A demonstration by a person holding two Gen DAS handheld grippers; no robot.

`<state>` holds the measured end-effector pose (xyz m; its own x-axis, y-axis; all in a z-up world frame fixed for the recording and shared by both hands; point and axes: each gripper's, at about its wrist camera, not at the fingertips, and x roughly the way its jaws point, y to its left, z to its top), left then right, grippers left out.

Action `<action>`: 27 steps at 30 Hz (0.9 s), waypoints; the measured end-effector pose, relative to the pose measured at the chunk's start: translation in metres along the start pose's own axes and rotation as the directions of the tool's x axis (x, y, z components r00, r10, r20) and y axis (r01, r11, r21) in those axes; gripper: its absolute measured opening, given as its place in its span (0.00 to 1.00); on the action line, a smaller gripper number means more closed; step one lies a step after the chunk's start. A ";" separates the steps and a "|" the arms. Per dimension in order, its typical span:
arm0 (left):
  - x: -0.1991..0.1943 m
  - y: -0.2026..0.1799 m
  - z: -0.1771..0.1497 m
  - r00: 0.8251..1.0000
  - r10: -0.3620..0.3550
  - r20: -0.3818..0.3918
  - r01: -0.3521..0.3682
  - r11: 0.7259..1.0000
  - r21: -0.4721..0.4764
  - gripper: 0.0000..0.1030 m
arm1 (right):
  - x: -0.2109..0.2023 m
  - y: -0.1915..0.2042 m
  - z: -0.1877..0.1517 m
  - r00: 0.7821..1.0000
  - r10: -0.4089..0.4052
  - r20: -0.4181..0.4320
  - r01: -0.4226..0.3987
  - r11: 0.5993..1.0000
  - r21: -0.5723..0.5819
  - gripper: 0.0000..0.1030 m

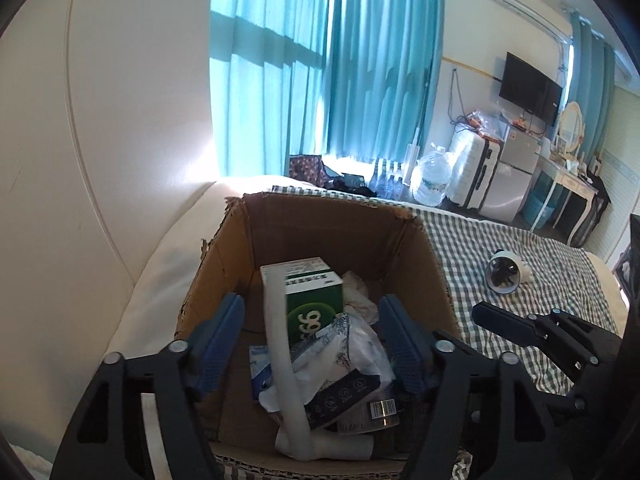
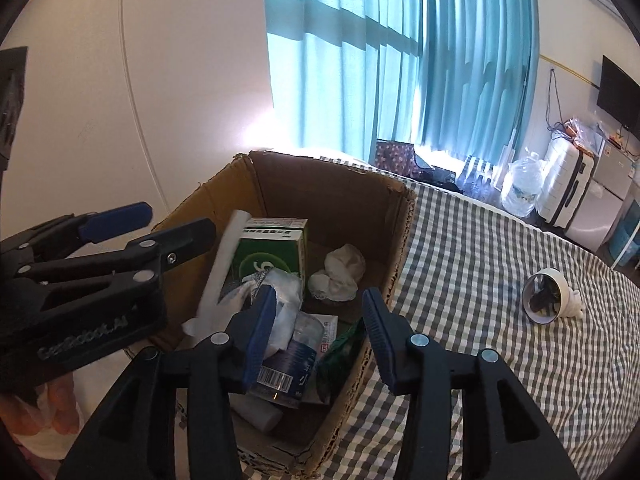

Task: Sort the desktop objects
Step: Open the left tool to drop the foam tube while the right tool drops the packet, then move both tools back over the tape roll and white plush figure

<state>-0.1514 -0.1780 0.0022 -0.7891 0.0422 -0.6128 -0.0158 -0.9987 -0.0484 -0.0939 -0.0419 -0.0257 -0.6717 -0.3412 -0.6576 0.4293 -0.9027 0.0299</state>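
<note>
An open cardboard box (image 1: pixel 224 264) (image 2: pixel 400 232) sits on the checked bedspread. It holds a green carton (image 1: pixel 312 308) (image 2: pixel 272 256), a white pipe (image 1: pixel 280 344) (image 2: pixel 224 268), crumpled white paper (image 2: pixel 340 272), plastic bags and packets (image 1: pixel 352 360) (image 2: pixel 292 364). My left gripper (image 1: pixel 312 320) is open and empty above the box; it also shows in the right wrist view (image 2: pixel 160 220). My right gripper (image 2: pixel 320 304) is open and empty over the box's near right edge; one finger shows in the left wrist view (image 1: pixel 504 320). A small white fan (image 1: pixel 505 272) (image 2: pixel 550 294) lies on the bedspread to the right.
The checked bedspread (image 2: pixel 480 320) stretches right of the box. A white wall (image 1: pixel 100 120) is on the left, teal curtains (image 2: pixel 400 60) behind. A water jug (image 1: pixel 432 176), suitcase (image 1: pixel 476 168) and TV (image 1: pixel 528 88) stand far back right.
</note>
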 end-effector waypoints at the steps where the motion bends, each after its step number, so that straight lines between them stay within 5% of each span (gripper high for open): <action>1: -0.003 -0.002 0.001 1.000 0.003 0.009 -0.003 1.000 0.008 0.83 | -0.002 -0.002 0.000 1.000 -0.001 0.003 0.001 1.000 0.006 0.45; 6: -0.012 -0.015 0.004 1.000 0.016 0.015 -0.017 0.999 0.035 0.87 | -0.022 -0.021 -0.004 0.999 -0.027 0.023 0.026 0.999 0.039 0.54; 10: -0.021 -0.025 0.004 1.000 0.025 0.011 -0.025 1.000 0.011 0.96 | -0.042 -0.041 -0.007 0.994 -0.098 0.039 0.095 0.993 0.075 0.72; 19: -0.042 -0.076 0.005 1.000 -0.006 0.011 0.005 0.999 0.035 1.00 | -0.088 -0.098 -0.024 0.983 -0.166 0.079 0.151 0.974 0.166 0.74; 27: -0.030 -0.148 -0.014 0.997 -0.055 -0.055 0.060 0.994 0.091 1.00 | -0.130 -0.190 -0.046 0.952 -0.293 0.088 0.265 0.933 0.243 0.77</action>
<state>-0.1172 -0.0308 0.0164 -0.7520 0.0987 -0.6517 -0.1192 -0.9928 -0.0128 -0.0604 0.1856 0.0195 -0.8182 -0.0834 -0.5688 0.0762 -0.9964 0.0365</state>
